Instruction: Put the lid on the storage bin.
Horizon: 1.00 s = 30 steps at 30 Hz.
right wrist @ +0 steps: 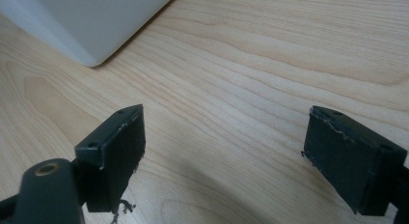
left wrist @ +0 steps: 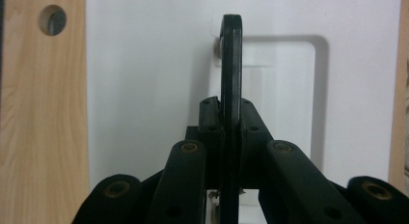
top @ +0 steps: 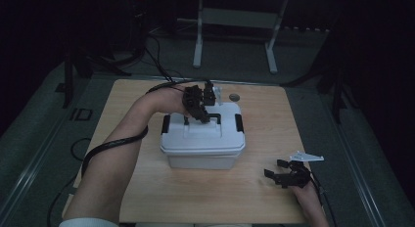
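A white lidded storage box (top: 203, 144) stands in the middle of the wooden table (top: 264, 119). Black latches sit at its two ends (top: 166, 124). Its black lid handle (left wrist: 230, 64) is raised upright, and my left gripper (left wrist: 230, 113) is shut on it from above; in the high view the left gripper (top: 200, 114) hangs over the back of the lid. My right gripper (top: 276, 169) rests low near the table's front right, apart from the box. In the right gripper view it (right wrist: 224, 137) stands open over bare wood, with a corner of the box (right wrist: 91, 21) ahead.
A round hole (top: 234, 97) pierces the tabletop just behind the box, and the left gripper view shows the hole (left wrist: 52, 19) too. A black cable (top: 112, 144) trails along the left forearm. A grey frame with legs (top: 198, 41) stands on the dark floor behind the table.
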{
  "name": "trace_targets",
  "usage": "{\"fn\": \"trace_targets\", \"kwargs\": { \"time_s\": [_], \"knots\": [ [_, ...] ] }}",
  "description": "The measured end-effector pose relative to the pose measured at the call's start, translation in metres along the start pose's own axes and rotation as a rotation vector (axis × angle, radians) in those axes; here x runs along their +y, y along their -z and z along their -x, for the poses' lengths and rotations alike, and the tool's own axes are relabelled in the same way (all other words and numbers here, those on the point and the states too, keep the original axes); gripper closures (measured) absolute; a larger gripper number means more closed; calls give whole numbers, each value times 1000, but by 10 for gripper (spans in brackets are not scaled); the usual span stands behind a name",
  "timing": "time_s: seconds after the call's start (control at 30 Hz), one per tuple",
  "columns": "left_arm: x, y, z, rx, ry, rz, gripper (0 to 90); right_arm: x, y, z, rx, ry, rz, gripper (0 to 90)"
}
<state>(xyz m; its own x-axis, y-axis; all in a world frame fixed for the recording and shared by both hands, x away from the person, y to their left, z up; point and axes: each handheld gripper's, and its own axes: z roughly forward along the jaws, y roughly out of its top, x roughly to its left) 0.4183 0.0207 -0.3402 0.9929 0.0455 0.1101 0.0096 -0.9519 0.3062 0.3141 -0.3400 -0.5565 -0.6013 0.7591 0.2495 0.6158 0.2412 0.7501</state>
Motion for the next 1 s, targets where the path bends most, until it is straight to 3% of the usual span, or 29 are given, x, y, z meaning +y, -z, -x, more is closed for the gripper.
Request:
{"fn": "trace_targets", "kwargs": {
  "time_s": [0.27,0.5,0.83,0.87,0.9,0.93,0.97,1.0],
  "knots": [
    [0,-18,-5,-6,3,-30,834,-1,0,0,6,-1,0,145],
    [0,-23,-7,5,-1,-40,833,-1,-1,0,6,0,-4,145],
    [-8,-29,-8,-12,50,3,823,-2,-2,-1,7,6,-10,145],
    [-8,-28,-8,-2,58,7,805,-2,-2,-1,7,7,-10,145],
    [-10,-27,-9,-2,71,16,721,-2,-2,-1,7,7,-12,145],
    [-11,-27,-10,5,94,22,617,-2,-2,-1,8,6,-12,145],
    [-12,-27,-10,39,111,32,515,-2,-2,-1,9,7,-11,145],
    [-14,-27,-11,45,151,48,388,-2,-2,-1,9,6,-11,145]
  ]
}}
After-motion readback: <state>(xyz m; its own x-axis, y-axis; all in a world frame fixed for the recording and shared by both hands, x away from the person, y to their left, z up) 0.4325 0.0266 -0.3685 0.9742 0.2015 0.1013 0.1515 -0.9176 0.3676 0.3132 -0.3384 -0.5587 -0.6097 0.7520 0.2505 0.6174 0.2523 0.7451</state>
